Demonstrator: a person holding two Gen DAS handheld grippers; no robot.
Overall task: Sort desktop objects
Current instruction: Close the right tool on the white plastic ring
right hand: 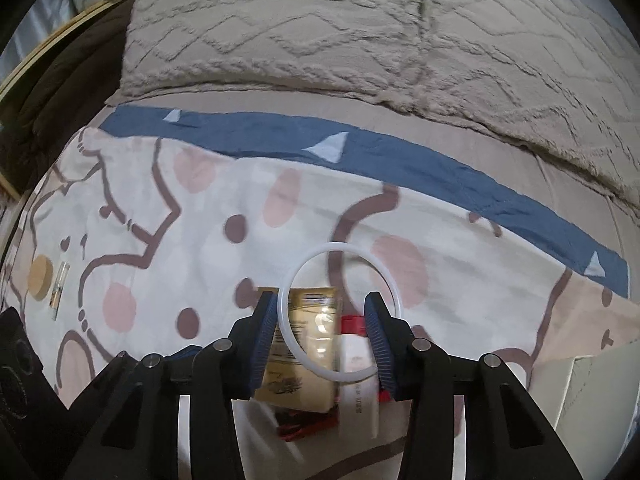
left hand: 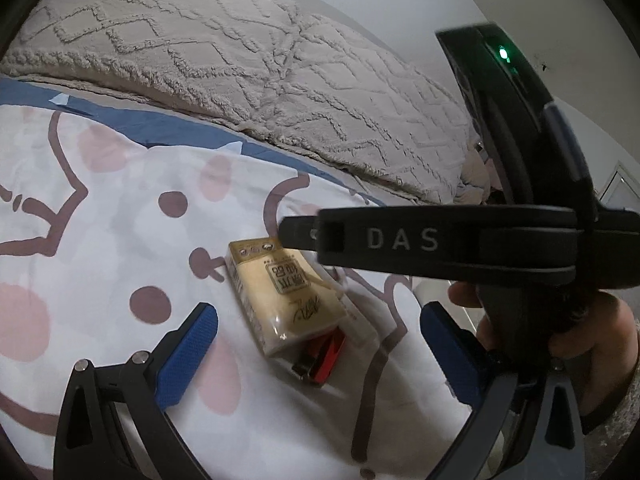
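My right gripper [right hand: 325,334] is nearest, its blue pads clamped on a white ring [right hand: 341,312] held just above the patterned sheet [right hand: 192,240]. My left gripper [left hand: 320,344] stands wide apart with nothing between its pads. Under both lie a yellow tissue pack [left hand: 282,292], a white tube [right hand: 358,372] beside it, and a red lighter [left hand: 320,362] against the pack's near end.
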